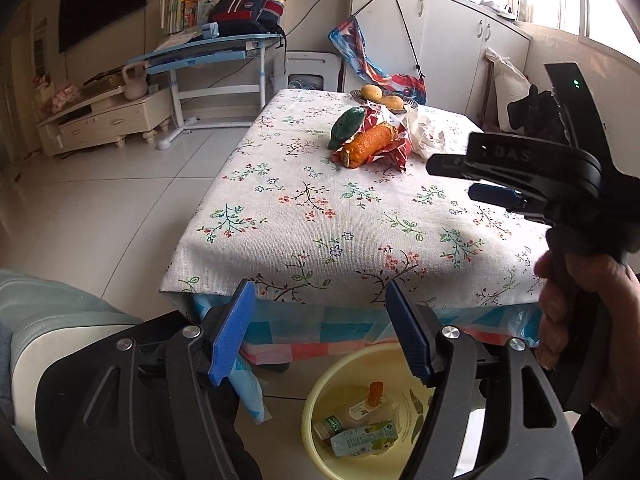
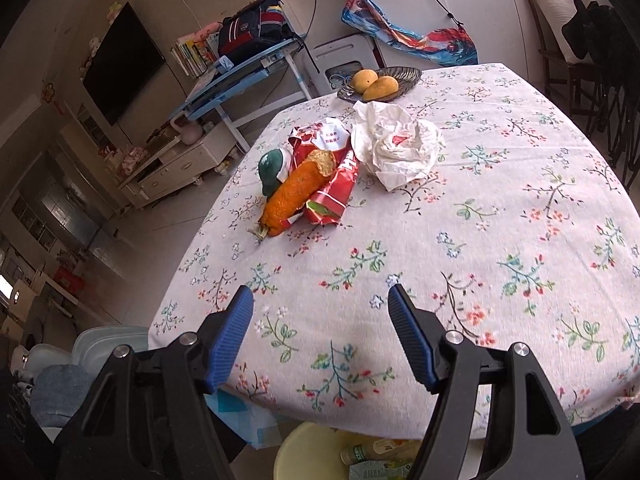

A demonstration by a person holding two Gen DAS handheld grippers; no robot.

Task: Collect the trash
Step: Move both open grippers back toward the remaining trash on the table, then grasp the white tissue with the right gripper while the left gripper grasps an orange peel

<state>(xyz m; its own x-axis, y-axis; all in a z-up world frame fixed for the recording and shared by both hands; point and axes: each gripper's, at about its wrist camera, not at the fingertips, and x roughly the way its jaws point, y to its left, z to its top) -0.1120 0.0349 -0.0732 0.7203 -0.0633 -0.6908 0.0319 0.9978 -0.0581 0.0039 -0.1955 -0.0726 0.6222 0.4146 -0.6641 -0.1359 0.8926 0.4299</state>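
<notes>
On the floral tablecloth (image 2: pixel 440 220) lie a bitten orange corn cob (image 2: pixel 298 196), a red snack wrapper (image 2: pixel 334 196), a green-and-white crumpled piece (image 2: pixel 272 170) and a crumpled white paper (image 2: pixel 396 144). The same pile shows far off in the left wrist view: cob (image 1: pixel 368 144), wrapper (image 1: pixel 394 152). A yellow basin (image 1: pixel 320 400) on the floor under the table edge holds cartons and scraps; its rim also shows in the right wrist view (image 2: pixel 296 456). My left gripper (image 1: pixel 320 320) is open and empty above the basin. My right gripper (image 2: pixel 320 328) is open and empty over the table's near edge; it also shows in the left wrist view (image 1: pixel 452 176).
A dark dish (image 2: pixel 404 76) with two mangoes (image 2: pixel 374 82) stands at the table's far edge. A blue desk (image 1: pixel 208 54) with a backpack, a TV cabinet (image 1: pixel 108 114) and white cupboards (image 1: pixel 440 32) lie beyond. A pale seat (image 1: pixel 52 332) is at my left.
</notes>
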